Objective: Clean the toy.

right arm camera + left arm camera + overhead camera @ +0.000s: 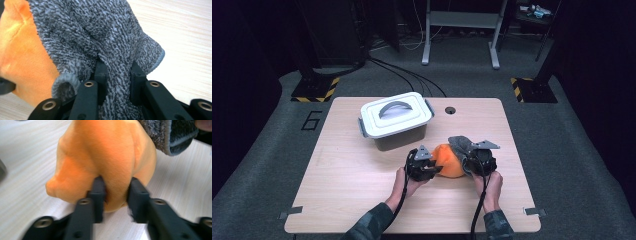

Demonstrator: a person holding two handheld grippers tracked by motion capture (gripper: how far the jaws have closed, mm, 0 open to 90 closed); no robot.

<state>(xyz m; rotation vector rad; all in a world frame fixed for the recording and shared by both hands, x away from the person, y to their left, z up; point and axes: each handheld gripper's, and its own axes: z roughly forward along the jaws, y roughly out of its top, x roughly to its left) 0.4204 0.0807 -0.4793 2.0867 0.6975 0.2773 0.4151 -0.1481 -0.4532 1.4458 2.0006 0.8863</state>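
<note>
An orange soft bundle (pixel 448 162) lies on the wooden table (pixel 352 170), right of centre, with a grey knitted cloth (pixel 458 144) draped over its right side. My left gripper (pixel 435 168) comes at it from the left. In the left gripper view the left gripper (pixel 116 191) is shut on a fold of the orange bundle (pixel 105 150), with the grey cloth (pixel 170 135) at the top right. My right gripper (pixel 468 161) sits at the bundle's right side. In the right gripper view the right gripper (pixel 117 72) pinches a ridge of the grey cloth (pixel 100 32), and the orange bundle (pixel 22 57) shows at the left.
A white lidded box with a grey handle (pixel 396 120) stands behind and left of the bundle. A small round hole (pixel 450 110) marks the table's far edge. Bare tabletop lies to the left and in front of my hands.
</note>
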